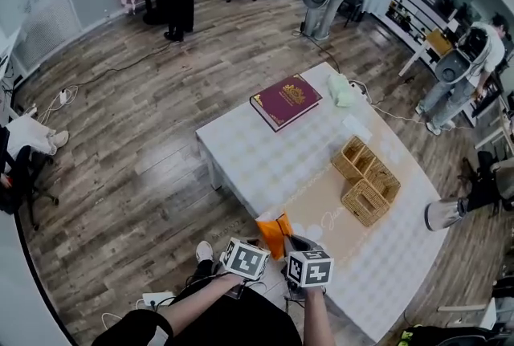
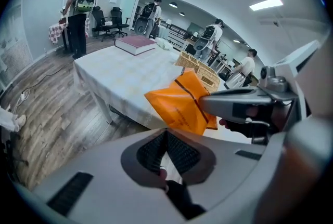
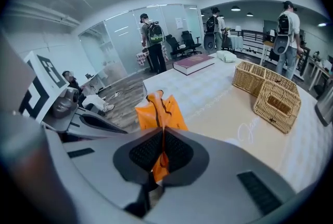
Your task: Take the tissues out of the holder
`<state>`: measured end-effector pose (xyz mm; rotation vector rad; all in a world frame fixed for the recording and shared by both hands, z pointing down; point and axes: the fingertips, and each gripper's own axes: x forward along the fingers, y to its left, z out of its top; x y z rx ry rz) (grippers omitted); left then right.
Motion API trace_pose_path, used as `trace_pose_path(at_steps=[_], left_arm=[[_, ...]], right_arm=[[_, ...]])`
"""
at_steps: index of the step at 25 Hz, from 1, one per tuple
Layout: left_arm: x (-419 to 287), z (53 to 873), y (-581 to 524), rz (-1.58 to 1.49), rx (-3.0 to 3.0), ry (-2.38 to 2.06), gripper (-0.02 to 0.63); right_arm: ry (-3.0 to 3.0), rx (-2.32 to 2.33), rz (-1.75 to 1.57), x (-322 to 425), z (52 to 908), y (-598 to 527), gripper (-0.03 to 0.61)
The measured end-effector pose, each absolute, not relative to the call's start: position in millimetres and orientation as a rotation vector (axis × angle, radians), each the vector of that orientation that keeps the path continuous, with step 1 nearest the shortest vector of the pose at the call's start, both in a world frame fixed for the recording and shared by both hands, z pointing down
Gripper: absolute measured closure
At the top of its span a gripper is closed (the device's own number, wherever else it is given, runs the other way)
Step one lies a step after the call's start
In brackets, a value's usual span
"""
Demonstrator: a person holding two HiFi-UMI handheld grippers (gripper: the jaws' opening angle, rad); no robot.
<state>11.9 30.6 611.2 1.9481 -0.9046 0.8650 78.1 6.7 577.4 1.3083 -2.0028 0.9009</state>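
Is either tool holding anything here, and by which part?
The right tool pinches the orange packet by its lower end; the left tool is shut on nothing.

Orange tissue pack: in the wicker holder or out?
Out. The right gripper is shut on the orange pack, clear of the wicker holder.

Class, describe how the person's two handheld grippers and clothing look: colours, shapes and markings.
The left gripper and right gripper are smooth grey moulded shells with black cross-hatched pads. Each carries a white cube printed with black square markers. The person wears a dark top.
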Motion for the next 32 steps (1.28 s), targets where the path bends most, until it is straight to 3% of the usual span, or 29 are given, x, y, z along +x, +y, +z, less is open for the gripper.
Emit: trace_pose_path(at_steps=[17, 32], left_arm=[[-64, 610, -50, 0.901, 2.043, -0.753, 0.607], [-51, 628, -102, 0.944, 1.984, -0.732, 0.607]], right_arm=[[-1.888, 1.512, 1.059, 6, 580, -68, 0.565], [-1.818, 1.475, 1.135, 4, 601, -102, 0.565]])
